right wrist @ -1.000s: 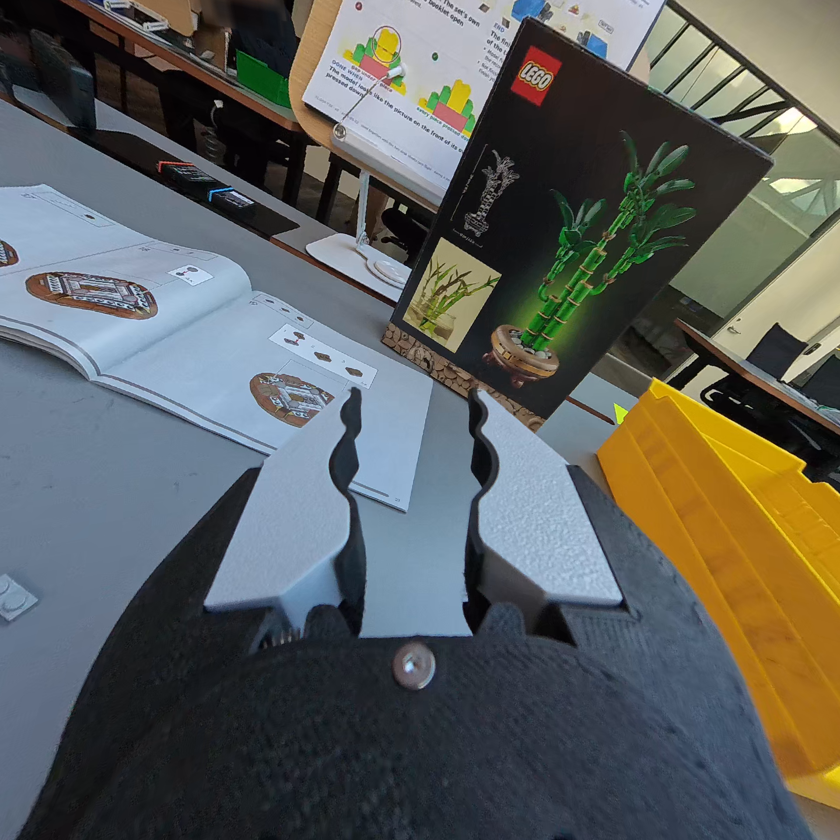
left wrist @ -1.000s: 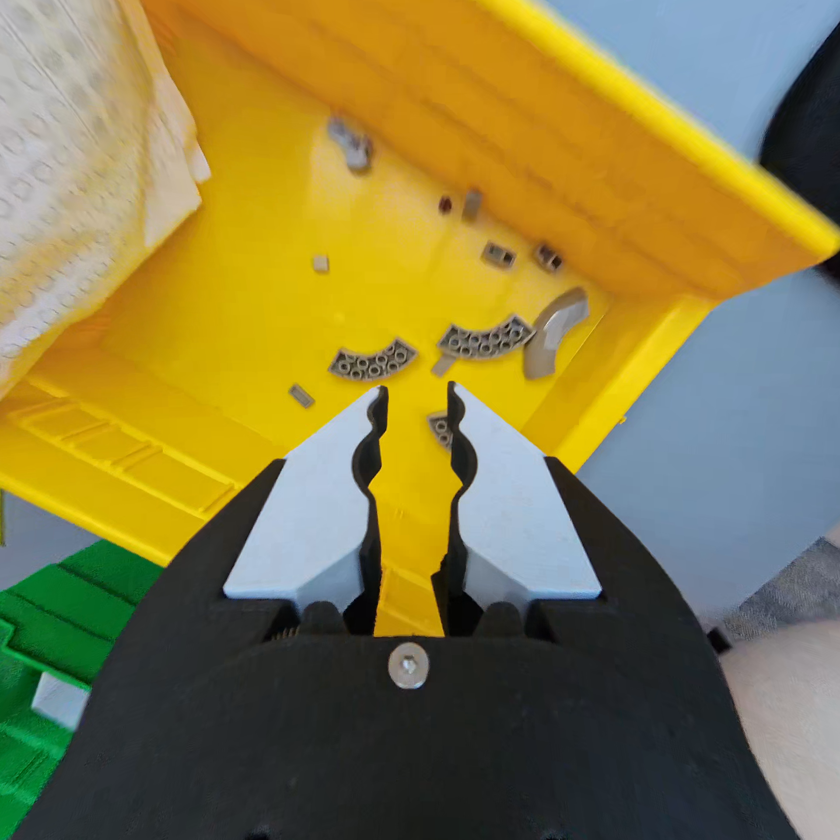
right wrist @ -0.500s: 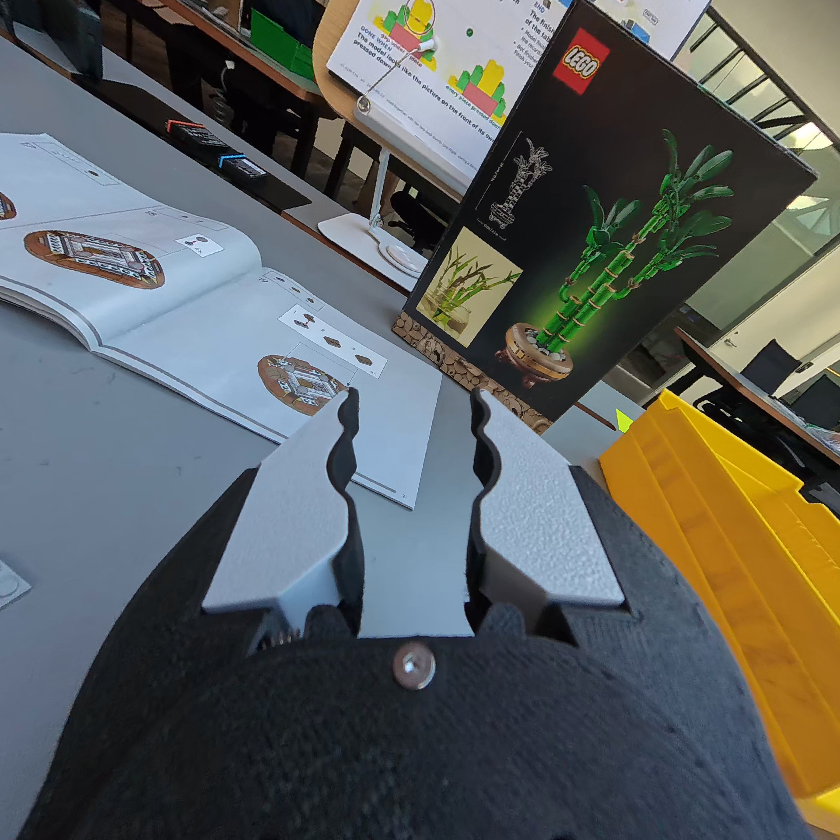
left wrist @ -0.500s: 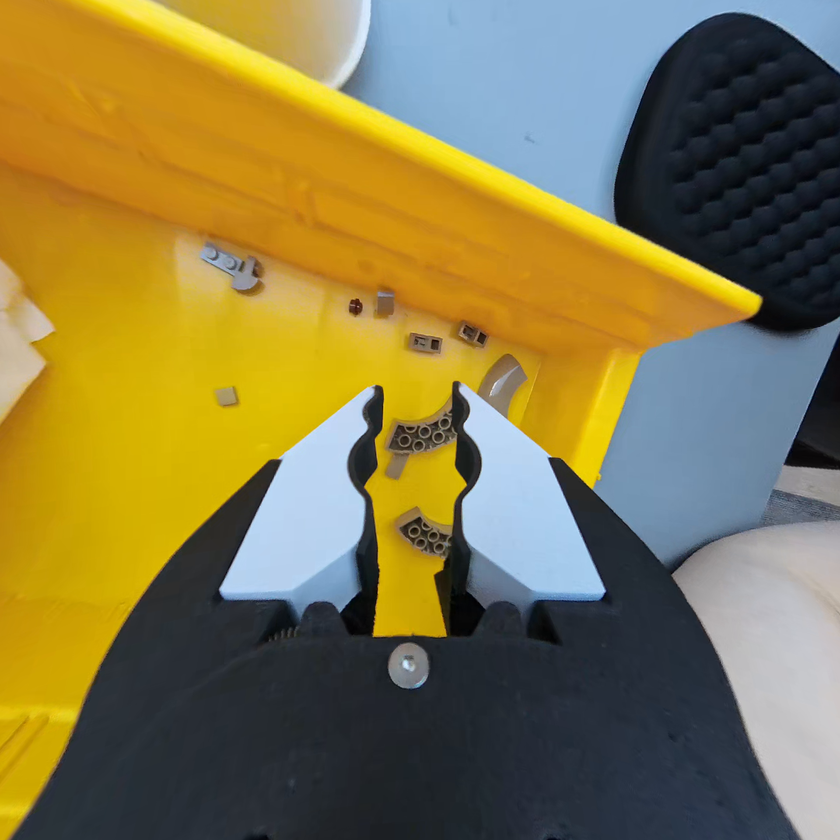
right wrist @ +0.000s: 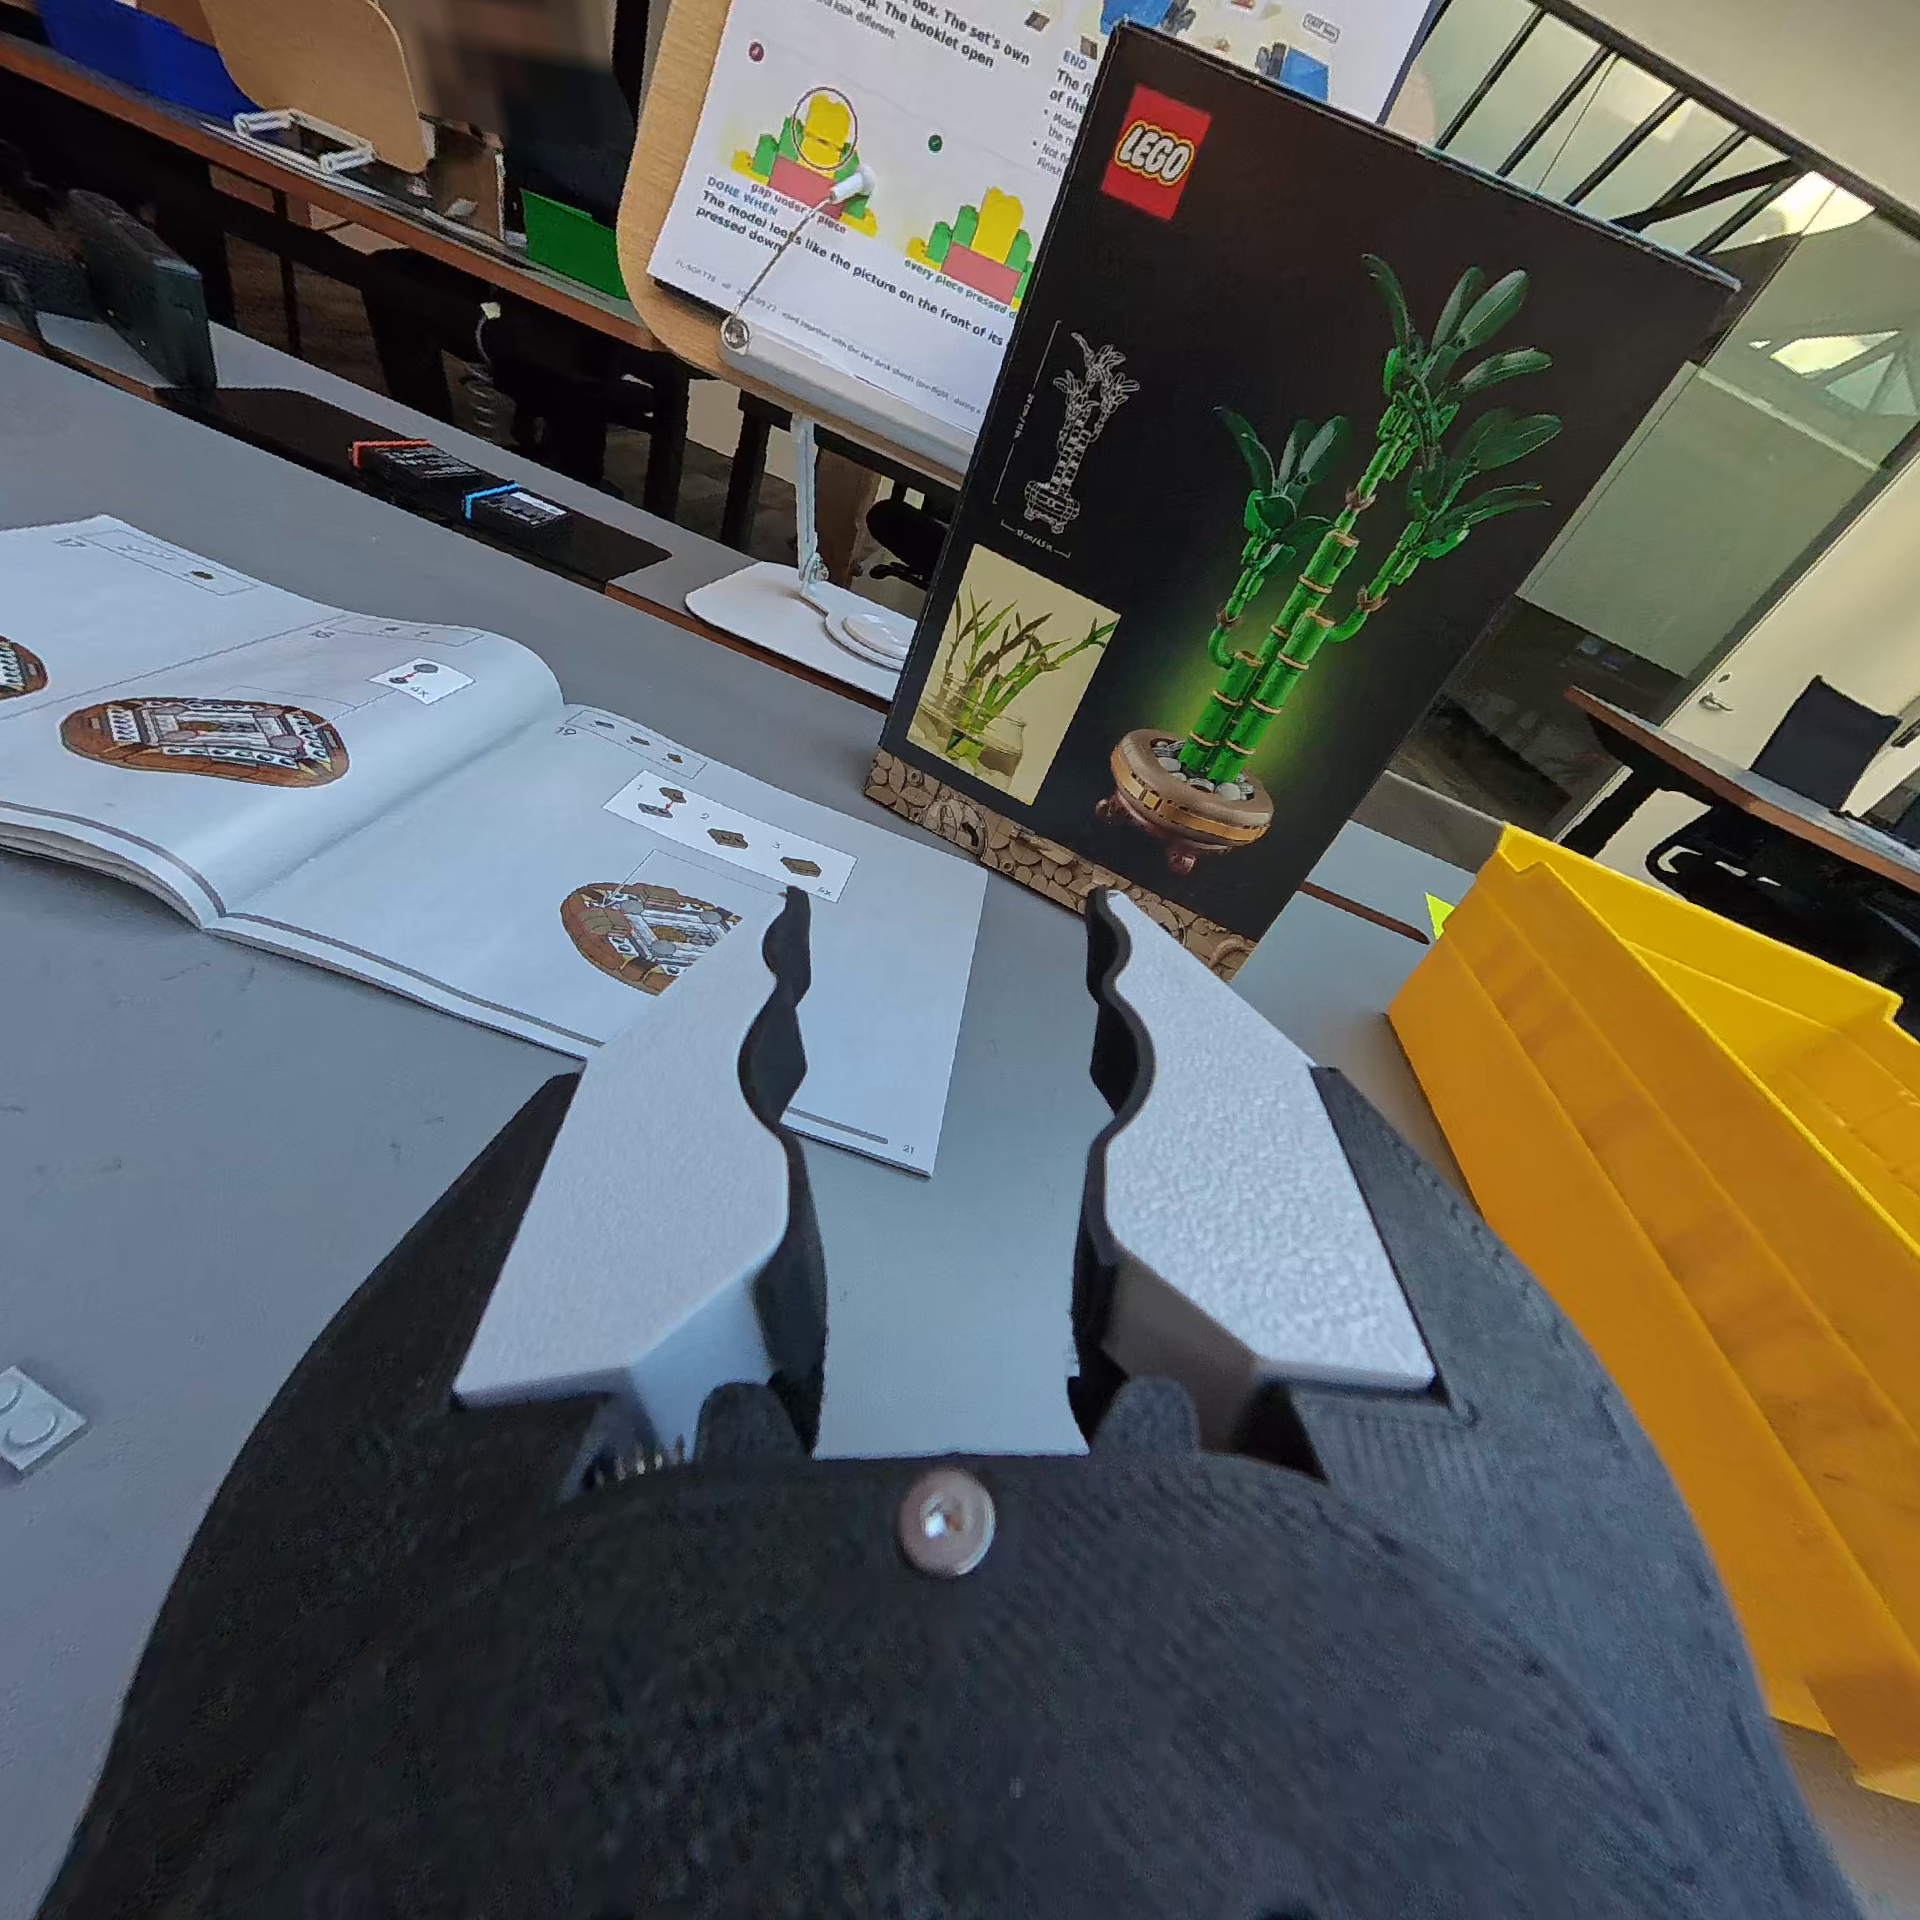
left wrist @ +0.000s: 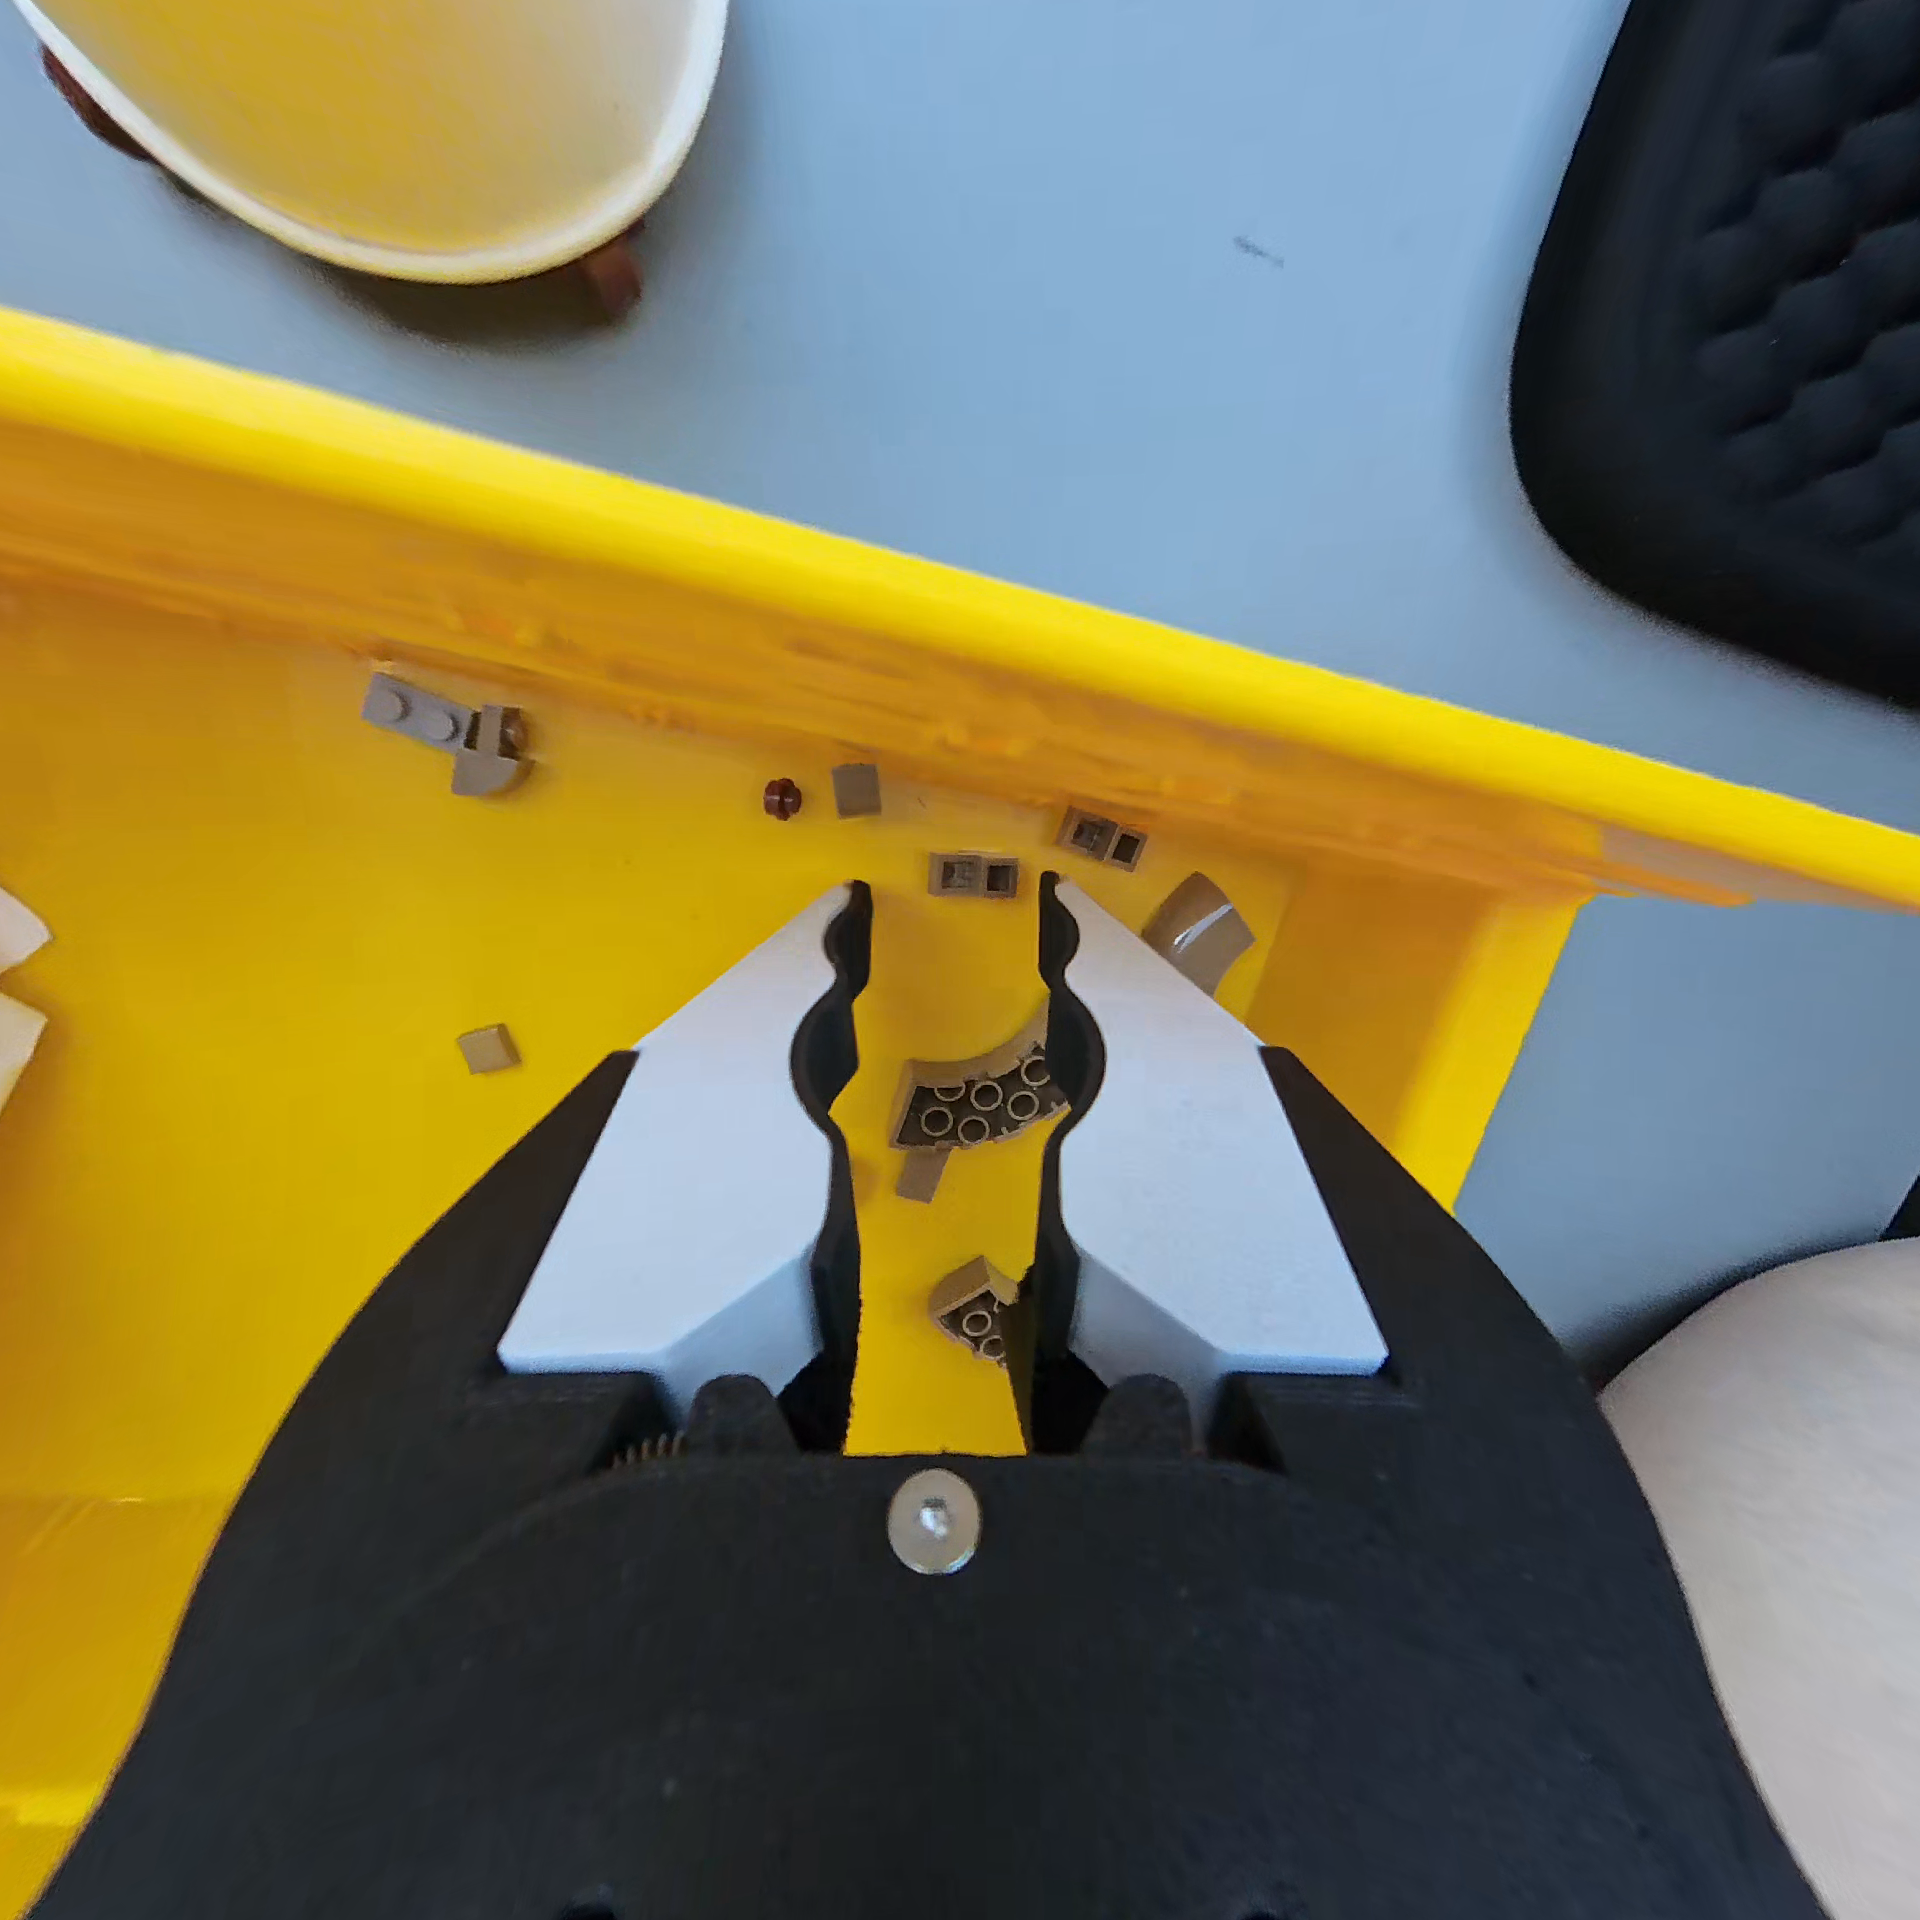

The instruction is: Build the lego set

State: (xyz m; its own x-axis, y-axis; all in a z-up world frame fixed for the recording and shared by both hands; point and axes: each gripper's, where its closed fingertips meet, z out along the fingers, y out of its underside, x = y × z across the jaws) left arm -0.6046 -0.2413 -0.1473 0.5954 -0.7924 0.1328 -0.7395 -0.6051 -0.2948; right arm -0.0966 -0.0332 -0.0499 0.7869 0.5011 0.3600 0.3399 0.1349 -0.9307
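My left gripper (left wrist: 948, 896) is open and empty, pointing down into a yellow bin (left wrist: 260, 935). A tan curved studded plate (left wrist: 977, 1103) lies on the bin floor between my fingers, and a second one (left wrist: 977, 1317) lies nearer, partly hidden by the right finger. Small tan pieces lie past the tips: a two-hole brick (left wrist: 971, 875), another (left wrist: 1101, 837), a curved slope (left wrist: 1200, 928), a grey plate piece (left wrist: 447, 727). My right gripper (right wrist: 940, 909) is open and empty above the grey table, facing the open instruction booklet (right wrist: 468, 831) and the black set box (right wrist: 1299, 499).
A cream bowl-like object (left wrist: 395, 125) sits on the table beyond the bin, with a black padded cushion (left wrist: 1745, 332) at right. In the right wrist view stacked yellow bins (right wrist: 1662, 1195) stand at right and a small grey plate (right wrist: 26, 1418) lies at left. One gripper's finger ends stand about 55 centimeters off the other's. The curved slope (left wrist: 1200, 928) lies some 4 centimeters from my left tips, 55 centimeters from my right tips. About 7 centimeters separates my left fingertips from the grey plate piece (left wrist: 447, 727).
My left gripper has swung right and in toward the bin's far corner, so the curved plates now sit between its fingers. The right gripper has tilted slightly; both stay open.
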